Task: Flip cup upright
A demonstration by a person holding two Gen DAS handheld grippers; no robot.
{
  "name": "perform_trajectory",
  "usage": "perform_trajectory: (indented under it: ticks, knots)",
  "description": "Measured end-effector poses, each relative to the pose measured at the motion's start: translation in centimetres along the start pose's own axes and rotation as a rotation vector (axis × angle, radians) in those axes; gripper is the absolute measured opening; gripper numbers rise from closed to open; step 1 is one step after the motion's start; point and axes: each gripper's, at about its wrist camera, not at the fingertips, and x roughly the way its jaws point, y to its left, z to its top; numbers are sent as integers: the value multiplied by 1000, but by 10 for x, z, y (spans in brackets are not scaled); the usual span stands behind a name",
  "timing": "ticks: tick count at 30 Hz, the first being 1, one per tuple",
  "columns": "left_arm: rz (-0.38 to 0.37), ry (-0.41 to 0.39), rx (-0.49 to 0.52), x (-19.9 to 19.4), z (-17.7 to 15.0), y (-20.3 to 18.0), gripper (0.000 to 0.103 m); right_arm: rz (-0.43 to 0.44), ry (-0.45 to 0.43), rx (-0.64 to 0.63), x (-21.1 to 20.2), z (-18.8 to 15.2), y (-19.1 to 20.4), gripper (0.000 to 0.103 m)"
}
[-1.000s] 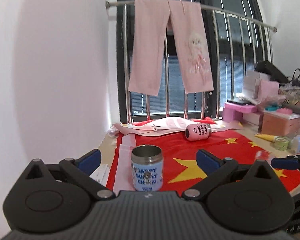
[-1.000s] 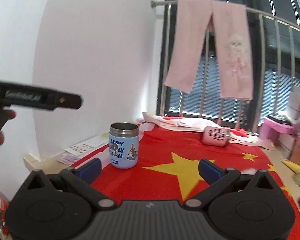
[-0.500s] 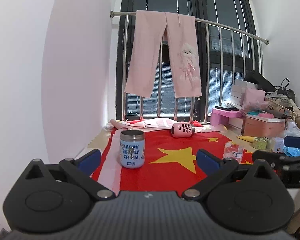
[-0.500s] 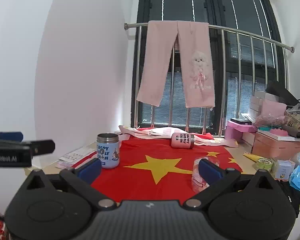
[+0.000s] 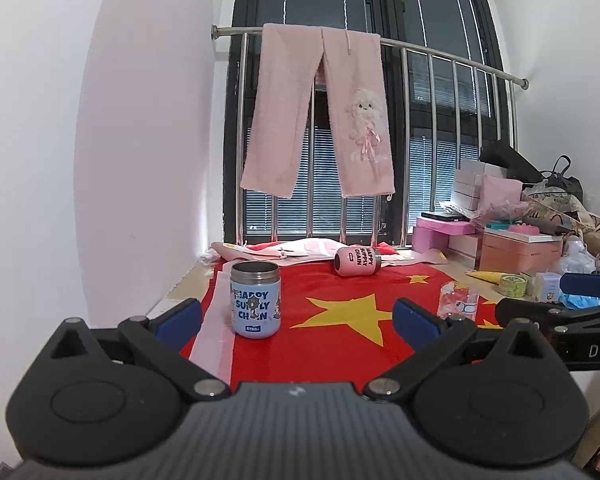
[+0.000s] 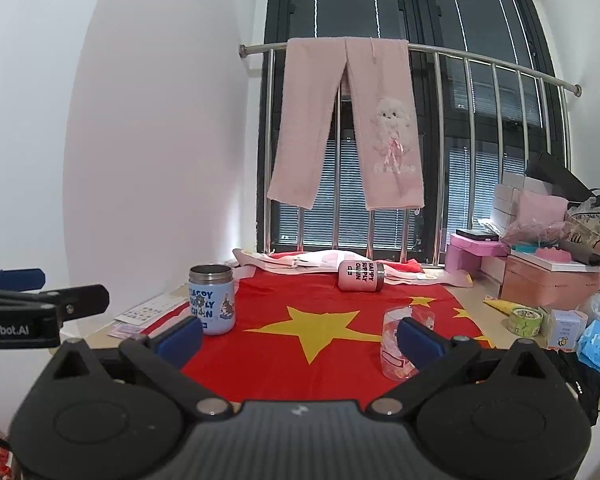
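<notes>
A blue steel cup [image 5: 256, 300] [image 6: 212, 300] stands upright on the red flag cloth [image 5: 340, 344] [image 6: 300, 356] at the left. A pink cup [image 5: 358, 262] [image 6: 360, 276] lies on its side at the cloth's far edge. A clear glass [image 5: 458, 300] [image 6: 404, 344] stands at the right front of the cloth. My left gripper [image 5: 298, 322] is open and empty, back from the blue cup. My right gripper [image 6: 300, 336] is open and empty, near the glass, whose right side one pad covers.
Pink trousers [image 5: 320, 120] hang on a steel rail [image 6: 480, 60] before the window. Pink boxes [image 5: 520, 248], a tape roll [image 6: 526, 320] and packets crowd the table's right side. Papers [image 6: 148, 312] lie left of the cloth. A white wall is at left.
Both grippers have pulled back and up from the table, so the cups look smaller and farther away. The blue cup stays upright and the pink cup stays on its side.
</notes>
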Motion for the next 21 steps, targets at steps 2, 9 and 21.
perform_trajectory:
  ticks: [2, 9, 21]
  knots:
    - [0, 1, -1, 1, 0, 1, 103, -1, -1, 0, 0, 0, 0, 103]
    - [-6, 0, -1, 1, 0, 2, 103, -1, 0, 1, -1, 0, -1, 103]
    - [-17, -7, -6, 2, 1, 2, 103, -4, 4, 1, -3, -2, -2, 103]
